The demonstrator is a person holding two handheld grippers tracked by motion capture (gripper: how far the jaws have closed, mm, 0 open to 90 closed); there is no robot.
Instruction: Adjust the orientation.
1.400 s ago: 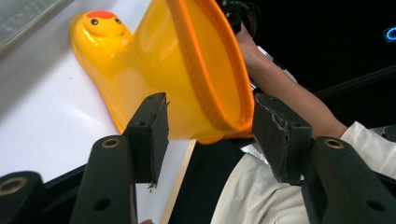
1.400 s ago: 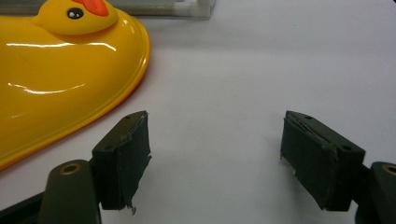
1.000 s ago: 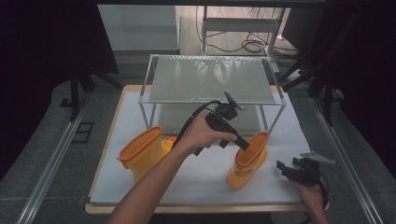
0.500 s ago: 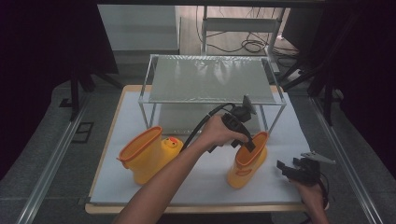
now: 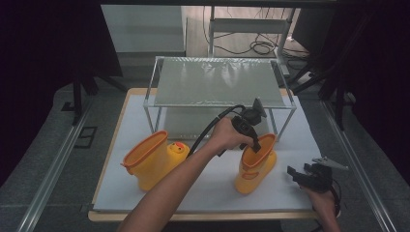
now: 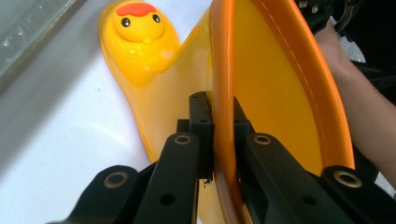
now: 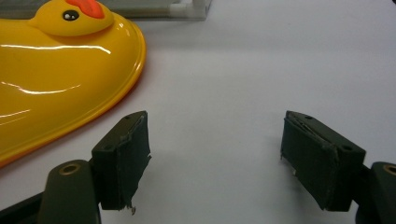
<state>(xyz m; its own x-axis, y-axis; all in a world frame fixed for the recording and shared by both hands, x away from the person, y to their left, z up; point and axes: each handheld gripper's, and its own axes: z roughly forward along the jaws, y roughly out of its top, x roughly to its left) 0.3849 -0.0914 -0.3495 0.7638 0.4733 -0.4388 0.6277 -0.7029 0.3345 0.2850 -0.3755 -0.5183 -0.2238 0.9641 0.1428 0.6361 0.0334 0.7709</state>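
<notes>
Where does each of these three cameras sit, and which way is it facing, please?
High view: above the person's side, looking forward and down on the white table, wire rack, both forearms.
Left gripper view: on the left gripper, looking along its jaws, which have just closed on the upright duck boot's rim.
Right gripper view: on the right gripper, low, jaws open over the table.
Shared: all show that boot.

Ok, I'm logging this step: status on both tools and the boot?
Left tool just closed on the upright boot's rim, one jaw inside, one outside. Right tool open, idle above the mat. Second boot lies left, apart. Nothing in the way.
</notes>
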